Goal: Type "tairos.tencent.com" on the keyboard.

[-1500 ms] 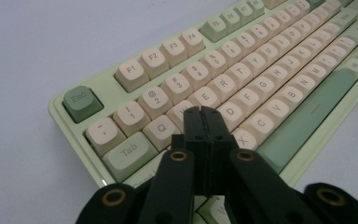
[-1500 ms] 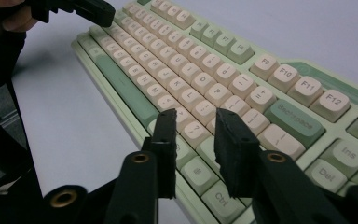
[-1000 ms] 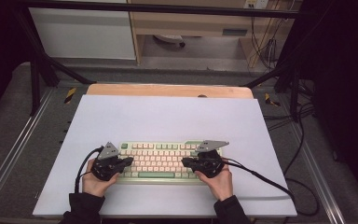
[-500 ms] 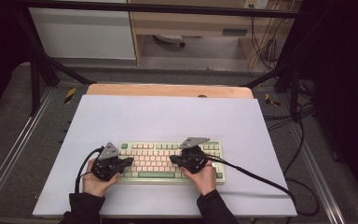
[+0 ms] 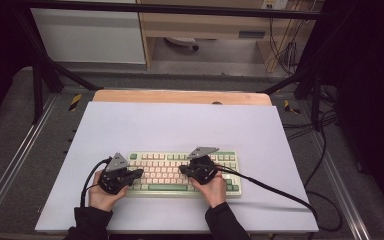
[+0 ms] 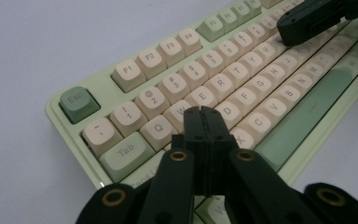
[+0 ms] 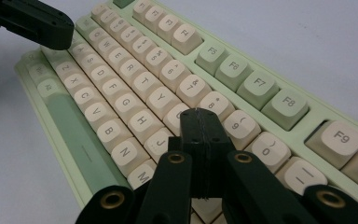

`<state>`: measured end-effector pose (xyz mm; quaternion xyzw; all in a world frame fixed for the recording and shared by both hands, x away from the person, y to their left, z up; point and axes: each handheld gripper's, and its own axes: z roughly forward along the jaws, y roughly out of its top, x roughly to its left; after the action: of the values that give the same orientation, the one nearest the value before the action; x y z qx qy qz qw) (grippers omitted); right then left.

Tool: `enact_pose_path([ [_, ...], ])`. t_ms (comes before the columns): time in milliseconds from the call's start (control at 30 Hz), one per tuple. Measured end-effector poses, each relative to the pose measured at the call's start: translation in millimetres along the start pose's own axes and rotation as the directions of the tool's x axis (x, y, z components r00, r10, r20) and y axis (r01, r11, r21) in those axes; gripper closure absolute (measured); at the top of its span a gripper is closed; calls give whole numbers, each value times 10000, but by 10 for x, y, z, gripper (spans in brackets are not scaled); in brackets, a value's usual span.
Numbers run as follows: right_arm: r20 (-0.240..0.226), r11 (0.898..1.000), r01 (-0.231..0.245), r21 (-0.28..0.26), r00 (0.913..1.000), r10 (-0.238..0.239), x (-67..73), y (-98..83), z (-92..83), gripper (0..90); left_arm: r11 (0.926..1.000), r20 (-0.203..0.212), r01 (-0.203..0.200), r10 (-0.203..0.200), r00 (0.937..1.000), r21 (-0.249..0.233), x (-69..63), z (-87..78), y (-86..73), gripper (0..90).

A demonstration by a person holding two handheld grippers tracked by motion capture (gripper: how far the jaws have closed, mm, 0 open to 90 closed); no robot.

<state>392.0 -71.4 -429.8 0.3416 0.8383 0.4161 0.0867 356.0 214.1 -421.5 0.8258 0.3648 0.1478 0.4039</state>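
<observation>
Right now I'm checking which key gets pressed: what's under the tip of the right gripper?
The right gripper, jaws shut, sits over the keyboard between the U, 8, 9 and J keys. The key directly beneath its tip is covered.

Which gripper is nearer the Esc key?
Left. The left gripper, shut, sits over the letter keys a few rows from the Esc key; the right gripper, shut, is over the keyboard's middle.

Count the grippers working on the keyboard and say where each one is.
2. The left gripper, jaws shut, sits over the left end of the keyboard, above the keys near S. The right gripper, jaws shut too, is over its middle, around U and I.
</observation>
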Motion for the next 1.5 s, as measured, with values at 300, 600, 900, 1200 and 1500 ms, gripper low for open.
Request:
enact_pose_path([
  [300,37,10000,-2,92,10000,2,-5,-8,28,900,10000,-8,-34,34,10000,-12,-3,-2,3,900],
  [600,-74,9999,144,-16,9999,-144,7,31,-95,900,10000,3,-42,42,10000,-28,-7,-4,4,900],
  [900,-140,9994,304,154,9994,-302,37,50,-256,900,10000,-6,-35,35,10000,-66,-12,-15,9,900],
  [1200,-217,9996,268,110,9994,-266,-21,-8,-406,900,9999,-21,-8,8,10000,-125,-27,-18,22,900],
  [1500,-219,9998,196,21,9996,-196,-106,-121,-530,900,9997,-84,-51,49,10000,-246,-69,-22,65,900],
])
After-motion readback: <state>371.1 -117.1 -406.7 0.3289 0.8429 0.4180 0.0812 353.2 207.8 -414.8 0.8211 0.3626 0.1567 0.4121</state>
